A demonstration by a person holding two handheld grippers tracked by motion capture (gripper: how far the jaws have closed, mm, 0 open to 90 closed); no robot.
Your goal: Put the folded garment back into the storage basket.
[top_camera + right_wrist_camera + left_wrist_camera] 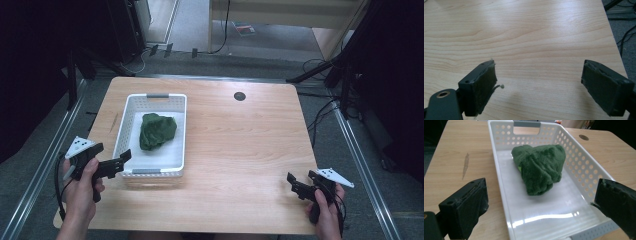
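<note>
A crumpled dark green cloth (157,130) (539,169) lies in the far half of a white perforated basket (178,131) (579,167) on the left part of the wooden table. My left gripper (120,162) (541,205) hovers open at the basket's near left corner, its jaws wide apart and pointing into the basket, nothing between them. My right gripper (299,183) (539,85) is open over bare wood near the table's front right corner, far from the basket.
The wooden table (240,145) has a round cable hole (239,96) at the back. A dark stain (465,163) marks the wood left of the basket. Metal rails (45,150) flank the table, with cables (320,117) on the floor at right.
</note>
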